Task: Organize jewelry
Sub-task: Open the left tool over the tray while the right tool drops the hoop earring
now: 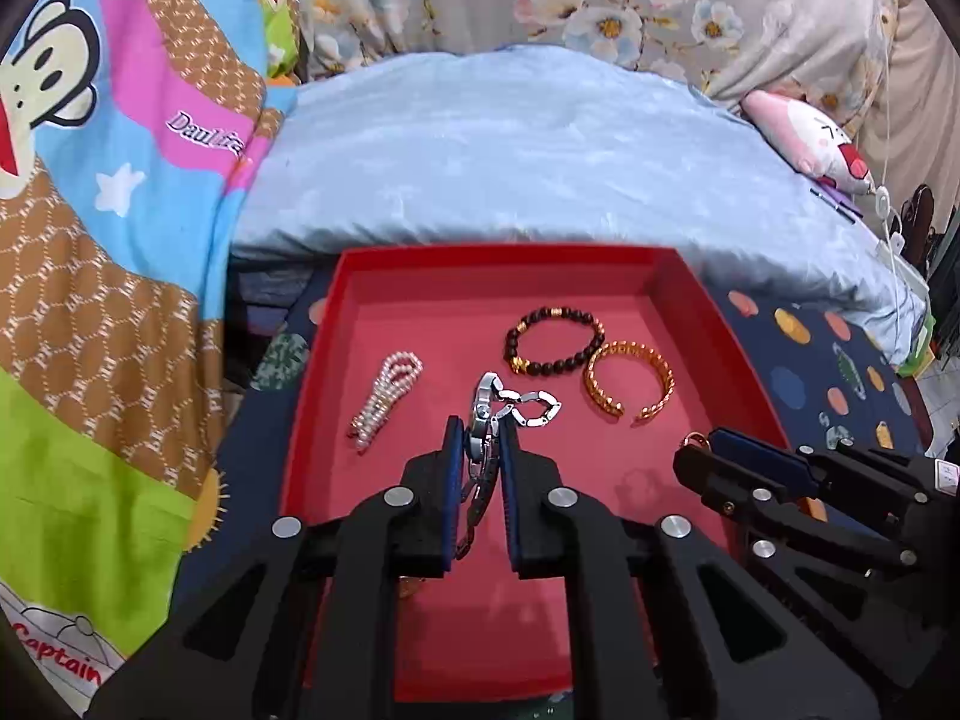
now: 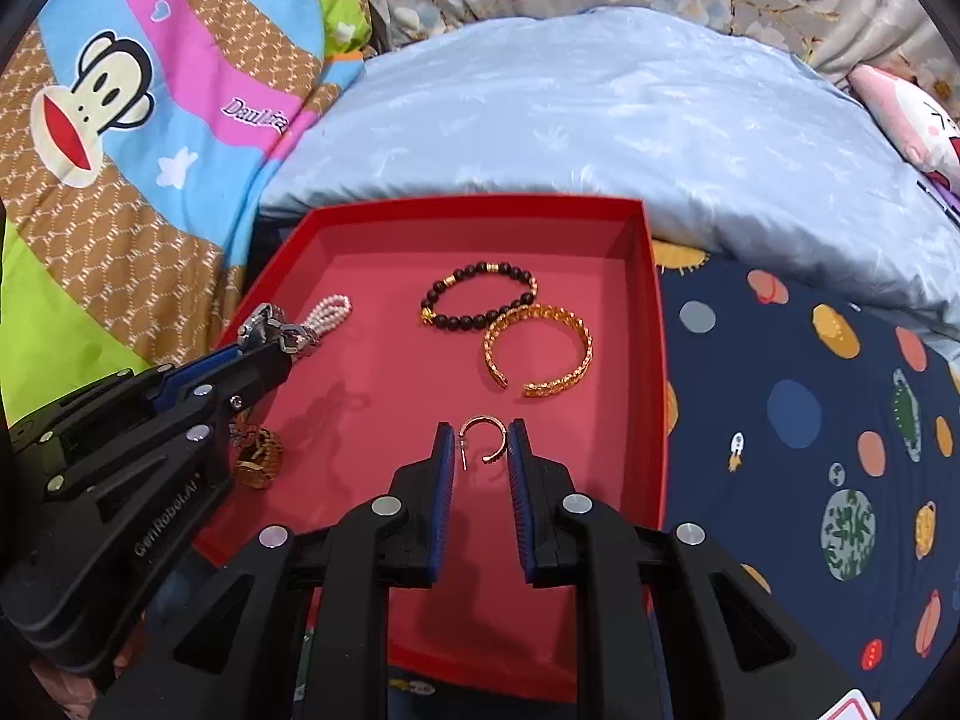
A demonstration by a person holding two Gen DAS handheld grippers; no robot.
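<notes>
A red tray (image 1: 720, 324) (image 2: 651, 324) lies on the bed. In it are a black bead bracelet (image 1: 555, 341) (image 2: 477, 294), a gold open cuff (image 1: 630, 379) (image 2: 540, 351), a pearl piece (image 1: 387, 396) (image 2: 330, 309) and a gold ring (image 2: 259, 461). My left gripper (image 1: 482, 432) (image 2: 264, 339) is shut on a silver link watch (image 1: 489, 414) (image 2: 270, 321) above the tray. My right gripper (image 2: 480, 441) (image 1: 699, 447) is shut on a small gold hoop earring (image 2: 483, 435) above the tray's near right part.
A light blue pillow (image 1: 510, 144) lies behind the tray. A cartoon monkey blanket (image 1: 90, 240) is on the left. A navy planet-print sheet (image 2: 810, 420) is on the right. A pink plush toy (image 1: 810, 138) and a white cable lie at the far right.
</notes>
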